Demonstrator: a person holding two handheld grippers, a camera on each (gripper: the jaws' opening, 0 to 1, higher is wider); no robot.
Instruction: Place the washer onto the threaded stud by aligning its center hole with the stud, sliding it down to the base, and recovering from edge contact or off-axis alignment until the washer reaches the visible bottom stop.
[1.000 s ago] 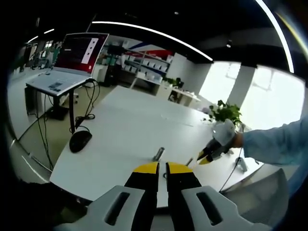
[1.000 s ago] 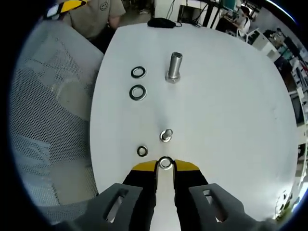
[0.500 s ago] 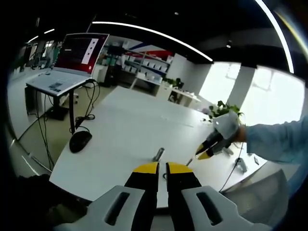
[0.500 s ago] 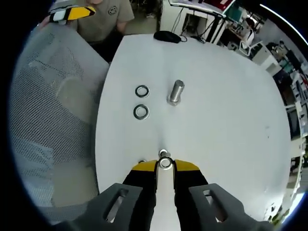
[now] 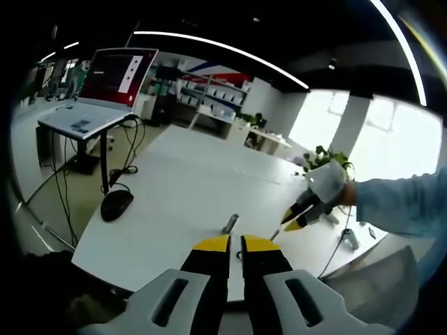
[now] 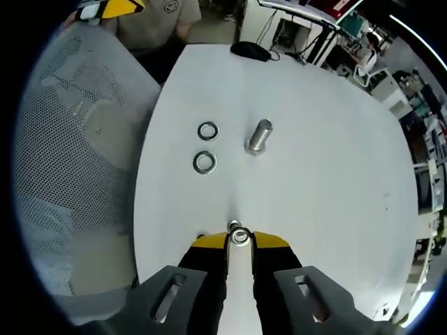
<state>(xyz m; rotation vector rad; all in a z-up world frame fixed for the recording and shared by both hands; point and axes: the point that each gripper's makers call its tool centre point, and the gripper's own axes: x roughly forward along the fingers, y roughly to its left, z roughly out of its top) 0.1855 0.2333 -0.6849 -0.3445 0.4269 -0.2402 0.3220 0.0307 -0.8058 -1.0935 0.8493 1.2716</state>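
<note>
In the right gripper view, the right gripper (image 6: 239, 241) points forward and down over the white worktop (image 6: 328, 181), its yellow-tipped jaws closed on a small washer (image 6: 239, 236) pinched flat between their tips. A second small ring (image 6: 234, 225) peeks out just beyond the tips, touching or nearly touching the held washer; I cannot tell which. Farther out along the jaws' line, slightly to the right, stands the threaded stud (image 6: 258, 136), upright on its wider base and well apart from the held washer. Two more washers (image 6: 204, 162) lie flat on the worktop just left of the stud, one beyond the other. At the far edge lies a black mouse (image 6: 250, 50), and a mesh chair back (image 6: 77, 153) stands at the left.

In the left gripper view, the left gripper (image 5: 235, 244) is held low at the near edge of the worktop, jaws nearly together with nothing between them. Beyond its tips the stud shows as a small grey post. To the right a sleeved arm (image 5: 401, 206) reaches in, holding the right gripper angled down toward the worktop. A laptop (image 5: 105, 87) sits on a stand at the far left.
</note>
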